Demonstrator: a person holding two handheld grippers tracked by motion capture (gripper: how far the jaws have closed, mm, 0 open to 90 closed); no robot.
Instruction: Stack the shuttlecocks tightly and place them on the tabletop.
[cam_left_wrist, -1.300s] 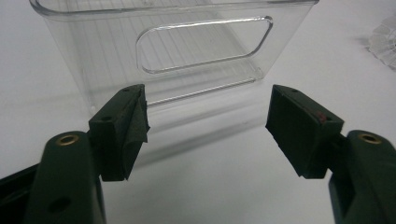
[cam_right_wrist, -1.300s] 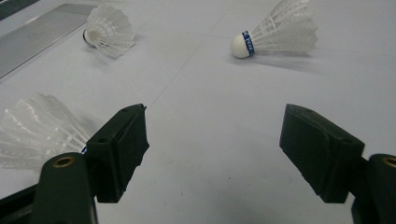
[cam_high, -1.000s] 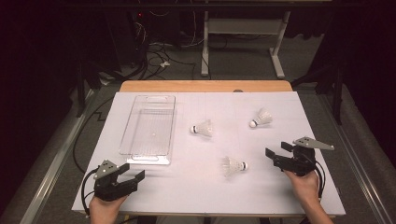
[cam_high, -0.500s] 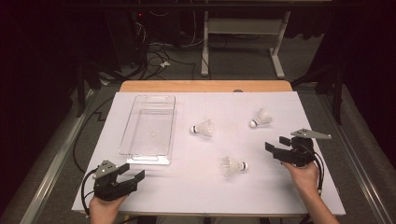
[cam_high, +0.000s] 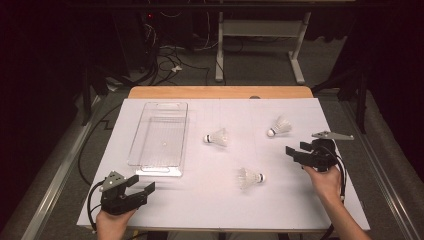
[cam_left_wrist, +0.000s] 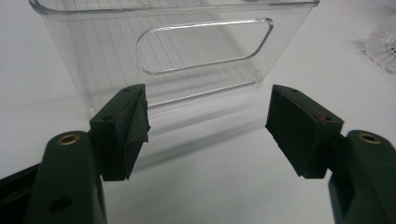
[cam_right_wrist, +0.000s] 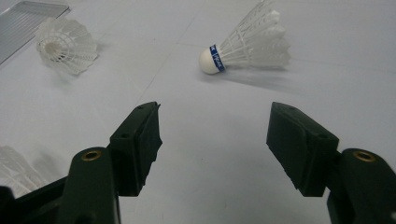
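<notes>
Entry: approach step. My right gripper (cam_right_wrist: 215, 135) had just been narrowing, jaws apart, nothing between them; the shuttlecock (cam_right_wrist: 247, 49) lay just ahead, untouched. Next, I judged: advance, straddle its cork, clamp.

Right claw (cam_high: 298, 153) farther up the table, nearer the far-right shuttlecock (cam_high: 279, 126), jaws narrowing on nothing.

A white-covered table (cam_high: 165, 205) with a wooden far edge carried a clear rectangular plastic tray (cam_high: 160, 139). Right of the tray lay three white feathered shuttlecocks: one near it (cam_high: 218, 138), one farther right (cam_high: 280, 126), one nearer the person (cam_high: 250, 177).
</notes>
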